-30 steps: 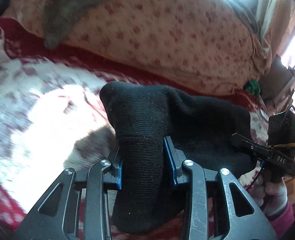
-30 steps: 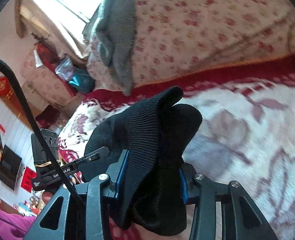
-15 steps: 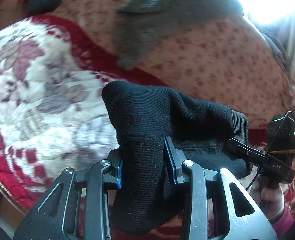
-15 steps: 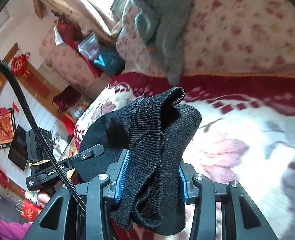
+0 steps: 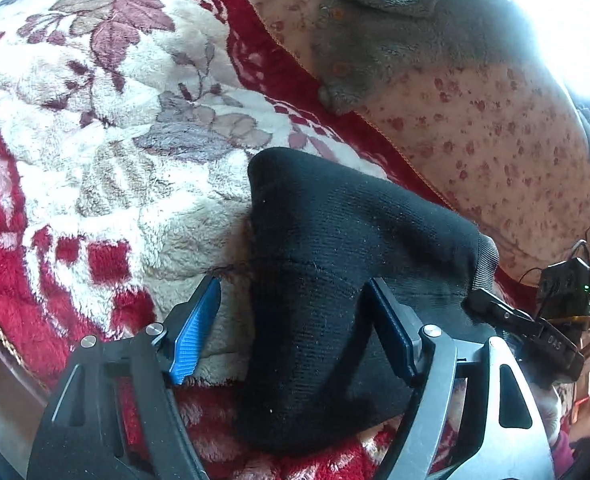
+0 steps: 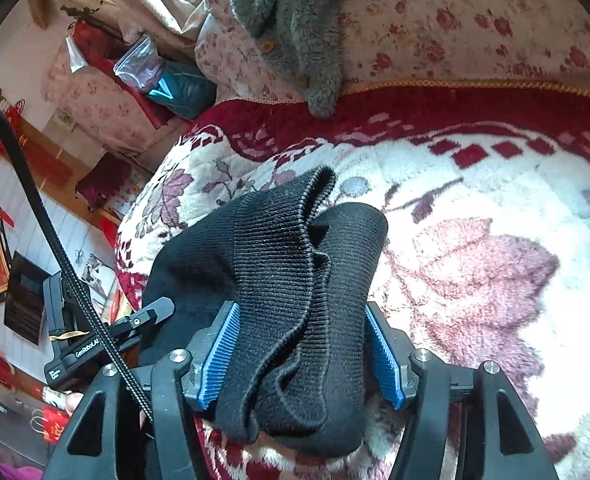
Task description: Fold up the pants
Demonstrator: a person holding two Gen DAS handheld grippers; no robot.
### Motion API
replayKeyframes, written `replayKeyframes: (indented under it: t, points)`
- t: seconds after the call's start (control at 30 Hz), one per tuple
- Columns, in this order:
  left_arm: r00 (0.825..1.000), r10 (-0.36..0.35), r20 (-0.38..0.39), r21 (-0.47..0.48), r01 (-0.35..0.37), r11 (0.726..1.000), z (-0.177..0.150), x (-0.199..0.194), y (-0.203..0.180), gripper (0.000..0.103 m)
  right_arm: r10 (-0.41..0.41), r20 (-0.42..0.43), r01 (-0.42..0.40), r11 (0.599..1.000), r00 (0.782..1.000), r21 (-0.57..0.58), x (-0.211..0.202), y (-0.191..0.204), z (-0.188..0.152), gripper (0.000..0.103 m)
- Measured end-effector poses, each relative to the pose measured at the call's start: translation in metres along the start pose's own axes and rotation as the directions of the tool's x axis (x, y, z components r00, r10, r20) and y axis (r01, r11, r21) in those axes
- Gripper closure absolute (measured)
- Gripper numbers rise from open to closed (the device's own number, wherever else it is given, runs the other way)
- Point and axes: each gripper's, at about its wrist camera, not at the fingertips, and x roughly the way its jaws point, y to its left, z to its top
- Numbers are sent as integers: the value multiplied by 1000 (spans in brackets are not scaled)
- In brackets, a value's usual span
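The black knit pants [image 5: 355,232] are bunched into a thick fold on the plush red-and-cream floral blanket [image 5: 95,120]. My left gripper [image 5: 291,292] is opening around one end: its left blue pad [image 5: 193,332] stands clear of the cloth, while the right pad still touches it. In the right wrist view the ribbed end of the pants [image 6: 279,248] fills the space between the jaws of my right gripper [image 6: 300,308], which are also opening. The cloth rests on the blanket [image 6: 475,240]. Each gripper shows at the edge of the other's view.
A pink flowered quilt [image 5: 495,128] is heaped behind the blanket, with a grey fleece garment [image 5: 395,40] draped over it. The bed's edge drops away to the left, where a teal bag [image 6: 183,88] and plastic bags lie. A hand holds the other gripper [image 6: 95,344].
Both grippers carried the pants sideways and down onto the blanket. Both sets of jaws have spread apart, and the left pad of the left gripper has come off the cloth.
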Motion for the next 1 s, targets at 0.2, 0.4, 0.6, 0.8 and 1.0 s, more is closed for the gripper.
replayKeyframes:
  t: [0.2, 0.4, 0.6, 0.8, 1.0]
  points:
    - [992, 114, 63, 50, -117, 992, -3, -21, -19, 28, -73, 24, 74, 996, 997, -50, -19, 18, -1, 44]
    - [981, 155, 118, 82, -165, 983, -8, -39, -38, 28, -87, 93, 99, 985, 992, -139, -48, 42, -4, 44]
    - [968, 184, 170, 108, -204, 973, -16, -53, -60, 28, -115, 136, 148, 954, 984, -259, -61, 78, -10, 44]
    - [954, 208, 214, 130, -239, 962, -27, -63, -77, 28, -102, 152, 141, 951, 983, -274, -68, 89, -20, 43]
    - [949, 215, 232, 134, -250, 959, -36, -67, -90, 28, -109, 150, 147, 951, 983, -273, -72, 91, -31, 43]
